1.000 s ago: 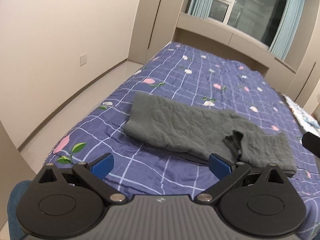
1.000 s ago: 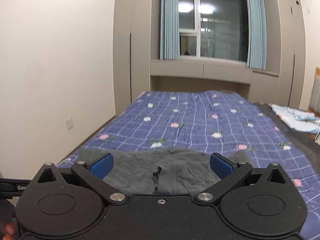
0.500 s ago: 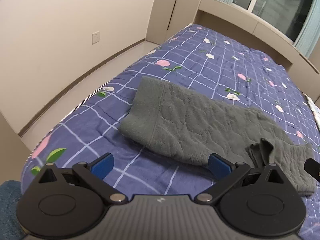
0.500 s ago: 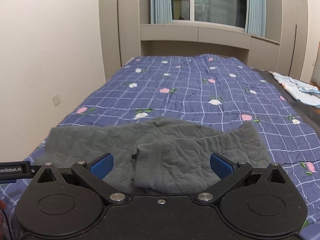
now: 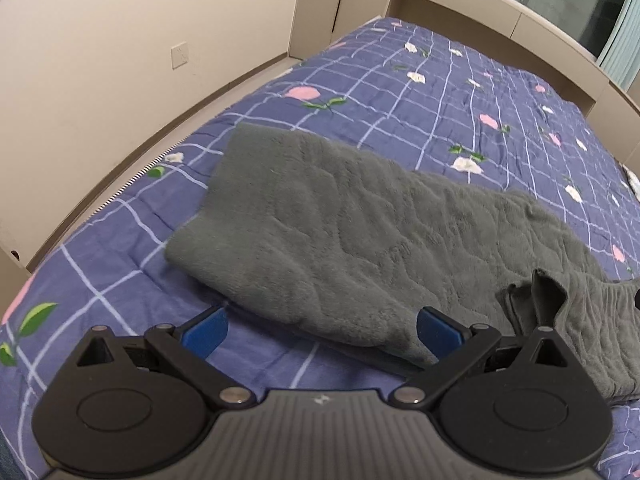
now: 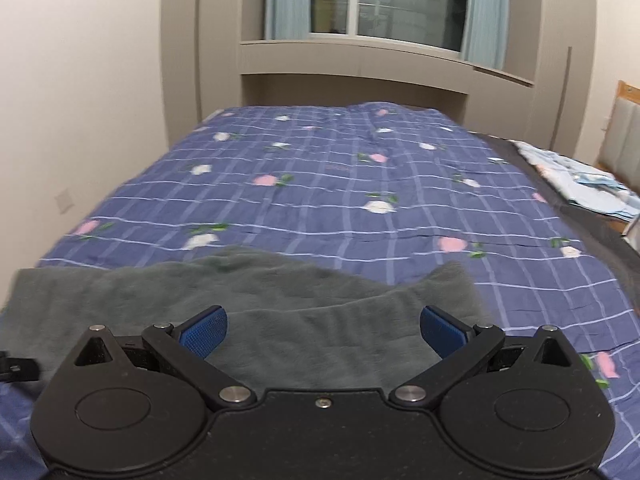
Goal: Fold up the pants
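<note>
Grey fleece pants (image 5: 360, 224) lie flat across the near end of a bed covered by a blue checked floral quilt (image 5: 460, 92). In the left wrist view their leg end points to the upper left and a rumpled fold (image 5: 536, 296) sits at the right. My left gripper (image 5: 320, 330) is open, low over the quilt at the pants' near edge, nothing between its blue pads. In the right wrist view the pants (image 6: 304, 320) spread under my right gripper (image 6: 322, 330), which is open and empty above the cloth.
A beige wall (image 5: 120, 40) and floor strip run along the bed's left side. Built-in cabinets and a window (image 6: 384, 8) stand beyond the bed's far end. A light blue folded cloth (image 6: 588, 188) lies at the bed's right side.
Both grippers have come down and forward toward the pants, which now fill more of each view. Both stay open. The pants have not moved.
</note>
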`<state>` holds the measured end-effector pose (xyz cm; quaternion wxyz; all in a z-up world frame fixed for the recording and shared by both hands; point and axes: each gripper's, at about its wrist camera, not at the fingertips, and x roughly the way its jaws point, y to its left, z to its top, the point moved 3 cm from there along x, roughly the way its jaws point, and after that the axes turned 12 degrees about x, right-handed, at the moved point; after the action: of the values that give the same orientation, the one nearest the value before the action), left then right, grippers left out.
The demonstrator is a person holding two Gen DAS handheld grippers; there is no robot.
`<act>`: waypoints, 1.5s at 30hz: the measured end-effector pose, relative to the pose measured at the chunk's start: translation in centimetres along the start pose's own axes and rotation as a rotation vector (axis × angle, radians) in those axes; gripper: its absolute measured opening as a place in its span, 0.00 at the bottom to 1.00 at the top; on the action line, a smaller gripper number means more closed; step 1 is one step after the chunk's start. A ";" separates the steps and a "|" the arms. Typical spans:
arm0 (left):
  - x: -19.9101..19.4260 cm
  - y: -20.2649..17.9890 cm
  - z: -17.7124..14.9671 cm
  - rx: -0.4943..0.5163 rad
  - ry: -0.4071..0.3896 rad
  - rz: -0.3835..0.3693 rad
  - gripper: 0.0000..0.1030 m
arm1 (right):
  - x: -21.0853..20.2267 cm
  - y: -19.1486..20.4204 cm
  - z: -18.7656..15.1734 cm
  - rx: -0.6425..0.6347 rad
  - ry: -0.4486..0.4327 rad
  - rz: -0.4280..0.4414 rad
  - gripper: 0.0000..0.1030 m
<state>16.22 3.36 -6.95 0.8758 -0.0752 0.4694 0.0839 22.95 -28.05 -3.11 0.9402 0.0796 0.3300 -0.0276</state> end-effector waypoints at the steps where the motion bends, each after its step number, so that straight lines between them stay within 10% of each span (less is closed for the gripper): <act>1: 0.2 -0.2 0.0 0.002 0.008 0.001 0.99 | 0.3 -0.4 0.0 0.017 0.016 0.015 1.00; 10: 0.5 -0.6 -0.1 0.014 0.027 0.000 0.99 | 0.0 0.3 1.3 0.056 0.093 0.140 1.00; 18: 0.6 -0.8 -0.2 0.018 0.038 -0.001 0.99 | -2.2 1.7 6.5 -0.142 -0.085 0.140 1.00; 28: 1.1 -1.0 -0.3 0.023 0.055 0.010 0.99 | 2.6 2.1 -1.3 -0.388 0.038 0.083 1.00; 45: 2.5 0.4 -1.6 -0.097 0.021 -0.071 0.99 | 5.0 0.6 -5.7 -0.253 0.118 0.173 1.00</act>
<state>16.22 3.59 -9.93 0.8685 -0.1348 0.4711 0.0747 23.42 -26.51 -10.50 0.9206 -0.0097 0.3775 0.0998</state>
